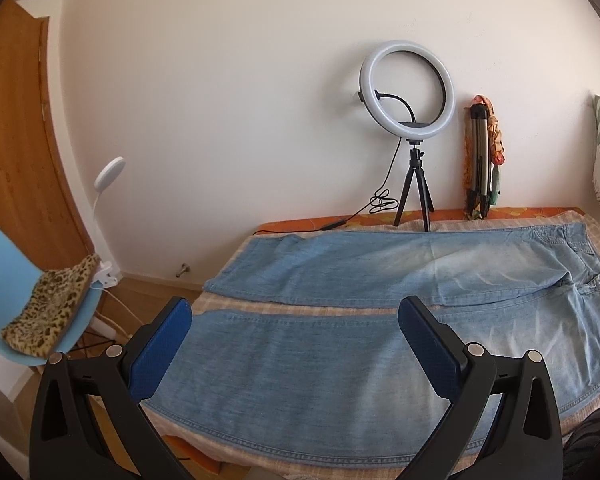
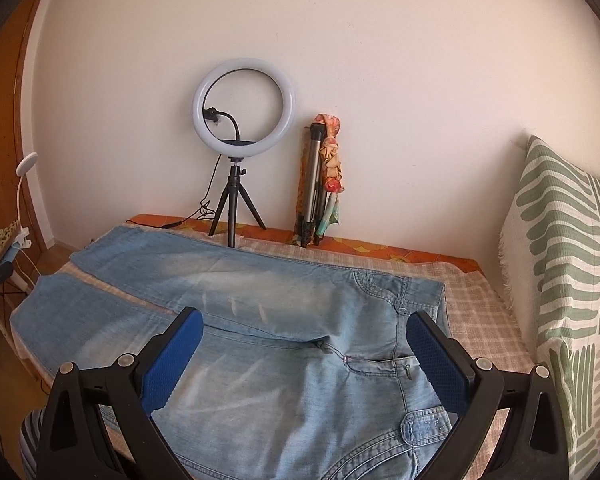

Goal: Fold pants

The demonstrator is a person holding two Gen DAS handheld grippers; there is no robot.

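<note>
The jeans (image 2: 284,300) lie flat on the bed (image 2: 480,304), legs spread apart, waist toward the striped pillow (image 2: 560,240). Denim looks heavy and limp yet grippy; hems and waistband seem the best holds. Left gripper (image 1: 294,344) and right gripper (image 2: 306,354) hover above, both spread wide, empty.

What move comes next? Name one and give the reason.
Probably lower the left tool onto the near leg's hem and close on it. The jeans lie flat and unfolded on the bed, legs apart, and both tools, the right tool included, hang open above them, holding nothing.
</note>
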